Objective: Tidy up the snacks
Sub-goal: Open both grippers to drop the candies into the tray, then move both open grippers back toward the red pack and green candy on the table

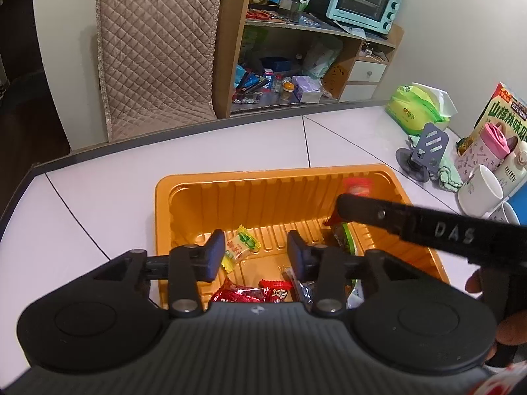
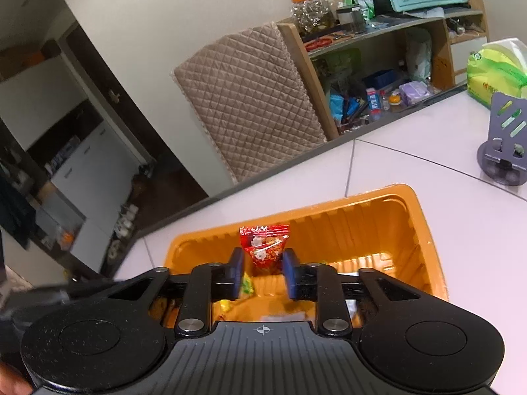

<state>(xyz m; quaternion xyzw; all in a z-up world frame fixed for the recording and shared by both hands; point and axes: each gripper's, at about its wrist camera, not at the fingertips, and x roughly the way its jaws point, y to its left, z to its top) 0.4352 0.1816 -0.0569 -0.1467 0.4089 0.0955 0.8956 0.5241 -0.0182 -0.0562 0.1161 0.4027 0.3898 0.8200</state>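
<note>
Snacks (image 1: 242, 247) loose in orange tray (image 1: 263, 184) on tabletop (image 1: 346, 138), both grippers' fingers (image 1: 214, 255) apart, red packet (image 2: 265, 247) unpinched between right pair.

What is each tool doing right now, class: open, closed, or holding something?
Left tool: open, holding nothing, above the orange tray.
Right tool: open; red snack packet sits beyond its fingers, not gripped.

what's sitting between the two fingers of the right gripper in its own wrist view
A red snack packet shows in the gap of the right gripper, upright over the orange tray. The pads look clear of it. Right wrist view.
</note>
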